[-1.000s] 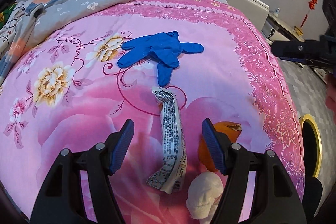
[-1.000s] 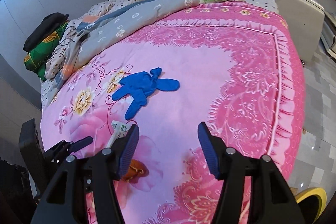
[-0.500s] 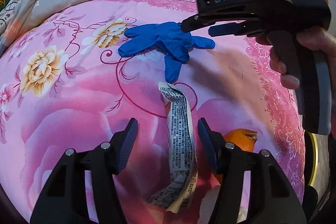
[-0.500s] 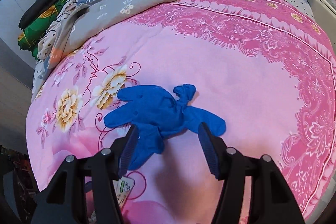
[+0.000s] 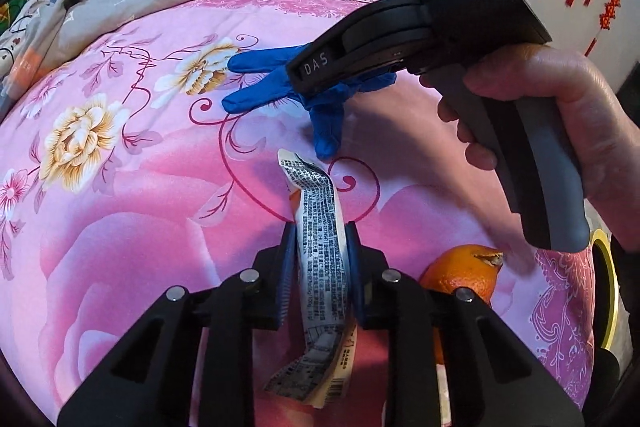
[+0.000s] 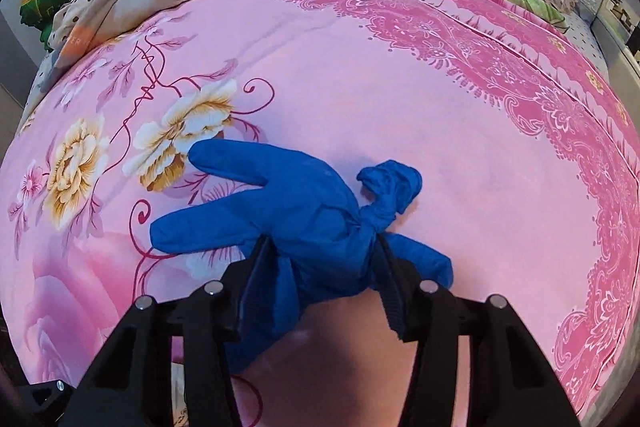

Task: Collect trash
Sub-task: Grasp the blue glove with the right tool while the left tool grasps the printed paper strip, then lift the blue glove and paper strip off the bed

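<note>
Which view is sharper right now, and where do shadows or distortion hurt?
Left wrist view: printed wrapper sharp, bed edges bowed by fisheye, shadow across pink bedspread under the right tongs. Right wrist view: blue glove clear, dark shadow beneath it.

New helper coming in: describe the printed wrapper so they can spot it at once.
On the pink floral bedspread, look just below the blue glove, left of the orange peel. The wrapper is a long crumpled strip of white packaging with dense black print, the only printed thing there.
</note>
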